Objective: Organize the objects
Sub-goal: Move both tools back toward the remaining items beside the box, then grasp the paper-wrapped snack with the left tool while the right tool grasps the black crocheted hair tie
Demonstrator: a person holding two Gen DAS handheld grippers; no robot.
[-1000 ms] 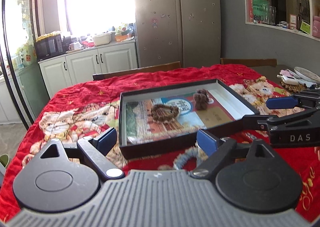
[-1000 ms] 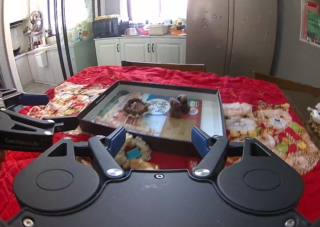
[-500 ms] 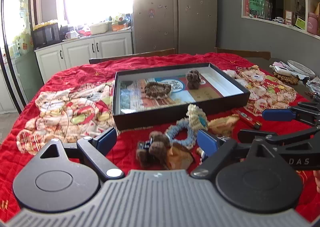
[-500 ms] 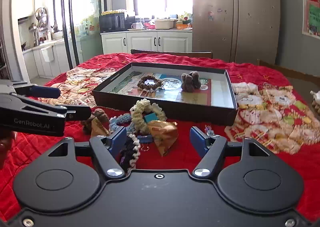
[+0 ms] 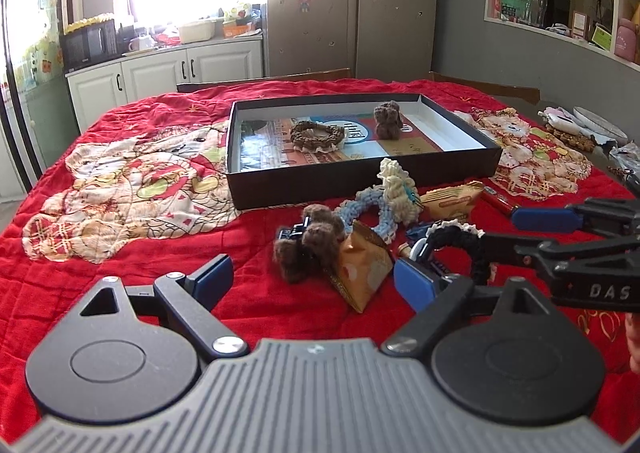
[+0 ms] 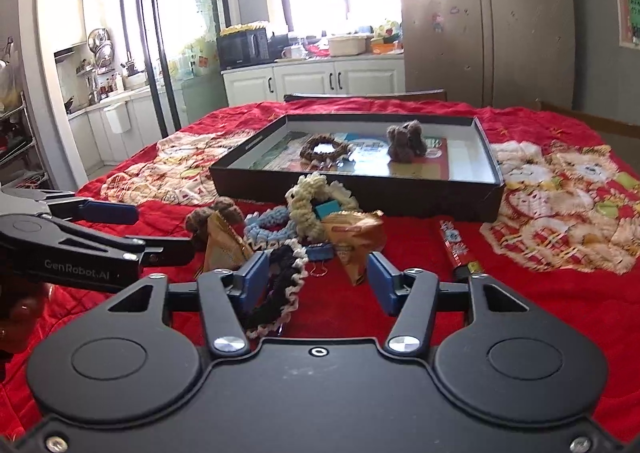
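A pile of small items lies on the red cloth in front of the black box [image 6: 360, 195]. My right gripper [image 6: 319, 285] is closing around a black scrunchie with a cream edge [image 6: 280, 293]. Its left pad is against the scrunchie and its right pad is still apart from it. My left gripper [image 5: 314, 285] stands open just short of a brown fuzzy scrunchie [image 5: 308, 249] and a gold packet [image 5: 360, 269]. Blue [image 5: 368, 209] and cream [image 5: 396, 185] crochet scrunchies lie behind. Inside the box are a brown ring scrunchie [image 5: 318, 135] and a brown fuzzy one [image 5: 388, 119].
A second gold packet [image 6: 352, 241], a blue binder clip [image 6: 320, 253] and a red pen [image 6: 454, 243] lie in the pile. Plates and clutter [image 5: 580, 125] sit at the table's right edge. Chair backs [image 5: 264, 81] stand behind the table.
Both grippers have sunk and tipped down, bringing the pile in front of the box into view. The right jaws have narrowed around the black scrunchie. The left jaws keep their width.
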